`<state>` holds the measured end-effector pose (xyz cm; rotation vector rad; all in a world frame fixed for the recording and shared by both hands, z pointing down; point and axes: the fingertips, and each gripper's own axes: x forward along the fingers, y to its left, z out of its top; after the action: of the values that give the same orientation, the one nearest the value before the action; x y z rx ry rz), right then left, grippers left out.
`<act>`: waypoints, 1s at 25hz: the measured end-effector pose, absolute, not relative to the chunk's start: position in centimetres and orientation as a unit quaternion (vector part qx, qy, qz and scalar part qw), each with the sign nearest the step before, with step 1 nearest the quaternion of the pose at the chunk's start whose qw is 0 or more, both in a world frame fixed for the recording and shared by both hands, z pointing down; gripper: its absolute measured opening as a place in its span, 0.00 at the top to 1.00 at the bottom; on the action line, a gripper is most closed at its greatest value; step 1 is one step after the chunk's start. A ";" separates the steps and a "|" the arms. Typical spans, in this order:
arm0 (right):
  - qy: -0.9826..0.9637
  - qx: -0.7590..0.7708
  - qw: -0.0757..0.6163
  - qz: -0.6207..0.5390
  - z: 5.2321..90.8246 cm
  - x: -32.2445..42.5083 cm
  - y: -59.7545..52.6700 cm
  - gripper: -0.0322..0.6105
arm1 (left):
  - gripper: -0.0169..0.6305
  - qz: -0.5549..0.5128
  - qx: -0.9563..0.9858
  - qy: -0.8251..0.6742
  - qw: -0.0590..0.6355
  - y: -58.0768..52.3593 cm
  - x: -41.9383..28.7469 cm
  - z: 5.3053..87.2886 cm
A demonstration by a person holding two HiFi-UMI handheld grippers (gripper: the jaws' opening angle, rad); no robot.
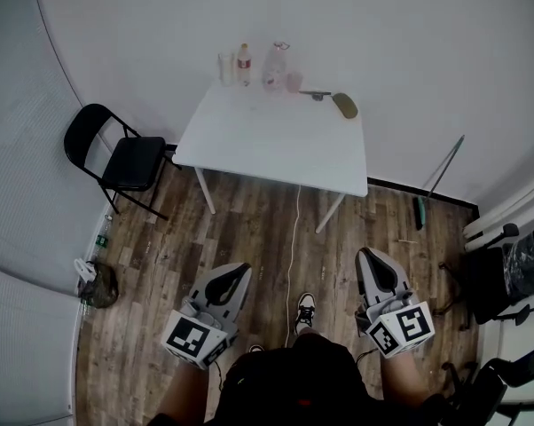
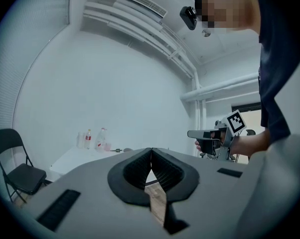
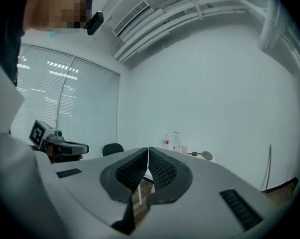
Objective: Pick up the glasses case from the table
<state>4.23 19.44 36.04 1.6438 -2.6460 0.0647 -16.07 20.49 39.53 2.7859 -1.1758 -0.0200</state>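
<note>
Left tongs, right tongs: closed, empty.

A white table stands by the far wall on a wood floor, with a black folding chair to its left. The olive glasses case lies at the table's far right corner, and bottles stand along its far edge. The left tongs and right tongs are held over the floor, both closed and empty, well apart from the table.

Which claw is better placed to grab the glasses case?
Probably right: the glasses case sits at the far right corner of the table, nearer the right claw than the left claw.
</note>
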 end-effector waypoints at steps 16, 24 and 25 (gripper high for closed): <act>-0.882 0.471 0.007 0.022 35.1 16.7 -1.4 0.91 | 0.94 0.003 0.905 -0.423 0.050 0.5 -2.6 37.9; -0.878 0.475 -0.005 0.052 36.9 21.8 -9.7 0.91 | 0.94 0.026 0.903 -0.427 0.048 -6.9 2.0 37.8; -0.879 0.473 -0.004 0.053 36.9 21.8 -10.5 0.91 | 0.94 0.027 0.903 -0.426 0.049 -7.8 2.2 37.8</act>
<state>21.78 -10.51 36.94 1.4898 -2.7699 0.1674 2.25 -7.84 37.77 2.7528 -1.2970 0.0815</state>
